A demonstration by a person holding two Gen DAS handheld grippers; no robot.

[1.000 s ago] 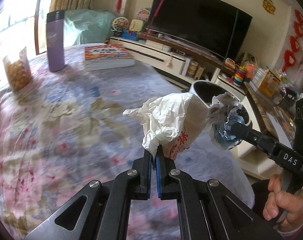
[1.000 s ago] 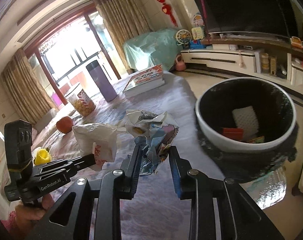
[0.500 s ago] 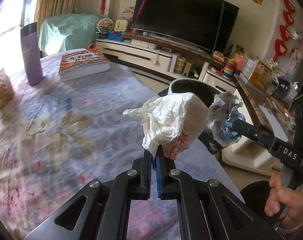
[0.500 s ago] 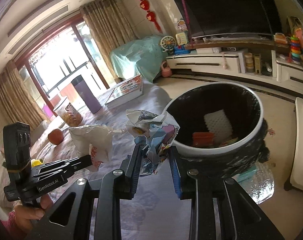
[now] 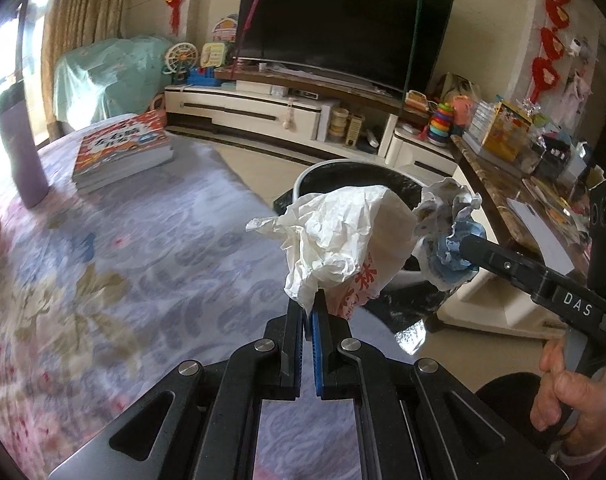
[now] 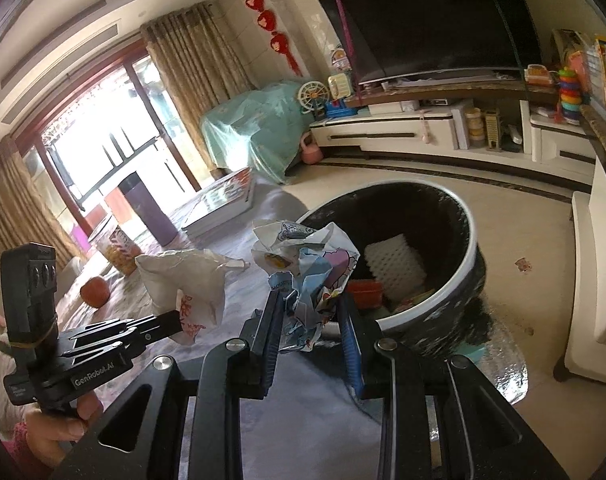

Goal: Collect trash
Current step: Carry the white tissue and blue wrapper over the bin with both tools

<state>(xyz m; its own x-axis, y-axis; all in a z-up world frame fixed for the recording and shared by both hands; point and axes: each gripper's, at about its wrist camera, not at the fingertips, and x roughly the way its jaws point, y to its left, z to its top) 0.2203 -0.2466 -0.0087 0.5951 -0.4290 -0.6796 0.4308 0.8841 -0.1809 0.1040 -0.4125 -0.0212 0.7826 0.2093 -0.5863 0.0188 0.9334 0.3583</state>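
Left wrist view: two grippers' jaws each clamp one wad, paper bag (image 5: 343, 236) and wrapper (image 5: 449, 220).

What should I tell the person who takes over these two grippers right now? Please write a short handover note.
Left gripper: shut on the crumpled white paper bag, held in the air.
Right gripper: shut on the crumpled printed wrapper, at the near rim of the trash bin.
Done: both pieces picked up; the bin already holds some trash.
Left: drop both into the bin.
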